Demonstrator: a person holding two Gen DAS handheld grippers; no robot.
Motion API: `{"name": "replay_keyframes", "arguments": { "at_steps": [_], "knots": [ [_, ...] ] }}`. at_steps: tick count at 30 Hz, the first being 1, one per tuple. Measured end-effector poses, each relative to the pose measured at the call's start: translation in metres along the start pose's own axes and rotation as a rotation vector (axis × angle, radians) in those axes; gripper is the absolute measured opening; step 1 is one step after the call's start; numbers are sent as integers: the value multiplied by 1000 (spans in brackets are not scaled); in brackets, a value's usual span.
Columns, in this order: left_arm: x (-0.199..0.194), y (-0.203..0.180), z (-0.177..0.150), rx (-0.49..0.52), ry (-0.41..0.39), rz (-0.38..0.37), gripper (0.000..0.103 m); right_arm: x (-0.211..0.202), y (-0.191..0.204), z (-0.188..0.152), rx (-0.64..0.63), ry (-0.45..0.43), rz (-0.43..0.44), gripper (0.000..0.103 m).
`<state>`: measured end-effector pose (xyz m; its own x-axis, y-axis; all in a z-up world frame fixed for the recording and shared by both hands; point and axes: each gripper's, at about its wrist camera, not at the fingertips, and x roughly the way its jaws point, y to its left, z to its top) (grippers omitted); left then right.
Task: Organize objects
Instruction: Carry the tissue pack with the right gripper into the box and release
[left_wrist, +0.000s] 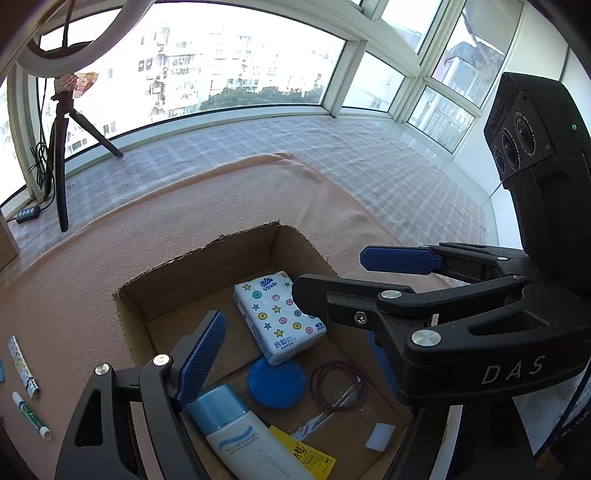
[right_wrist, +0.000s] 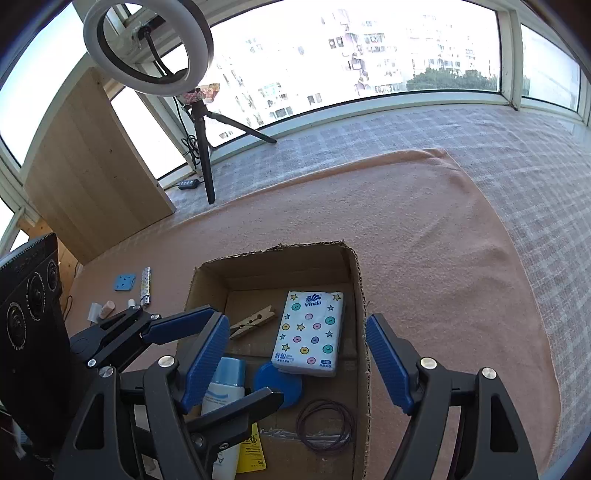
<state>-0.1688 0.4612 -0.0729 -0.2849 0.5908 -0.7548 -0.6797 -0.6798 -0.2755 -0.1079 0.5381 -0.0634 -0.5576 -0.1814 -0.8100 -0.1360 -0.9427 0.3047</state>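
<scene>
An open cardboard box (left_wrist: 236, 247) (right_wrist: 360, 295) sits on a peach blanket. Inside lie a Vinda tissue pack (left_wrist: 280, 315) (right_wrist: 310, 332), a blue round lid (left_wrist: 277, 382) (right_wrist: 282, 380), a white bottle with a blue cap (left_wrist: 240, 435) (right_wrist: 223, 391), brown hair ties (left_wrist: 338, 384) (right_wrist: 325, 424), a yellow packet (left_wrist: 310, 454) and a wooden clothespin (right_wrist: 253, 321). My left gripper (left_wrist: 291, 362) is open and empty over the box. My right gripper (right_wrist: 295, 365) is open and empty above it; its body crosses the left wrist view (left_wrist: 399, 280).
Left of the box on the blanket (right_wrist: 424, 229) lie a patterned tube (left_wrist: 23, 365) (right_wrist: 144, 286), a green-and-white stick (left_wrist: 31, 417), a blue square (right_wrist: 123, 282) and a small beige cylinder (right_wrist: 107, 309). A ring light on a tripod (right_wrist: 147, 48) and a wooden board (right_wrist: 92, 184) stand behind.
</scene>
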Motion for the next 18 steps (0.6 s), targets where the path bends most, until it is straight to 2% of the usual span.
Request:
{"name": "replay_keyframes", "arguments": {
  "at_steps": [9,18],
  "knots": [
    [-19,17,-11,-21,-10,30,82,-3,9,-6,5,-9,-17,73],
    [-61,53,-34,-58,-42,69,82,-1,34,-16,-3,-13,-23,73]
  ]
}}
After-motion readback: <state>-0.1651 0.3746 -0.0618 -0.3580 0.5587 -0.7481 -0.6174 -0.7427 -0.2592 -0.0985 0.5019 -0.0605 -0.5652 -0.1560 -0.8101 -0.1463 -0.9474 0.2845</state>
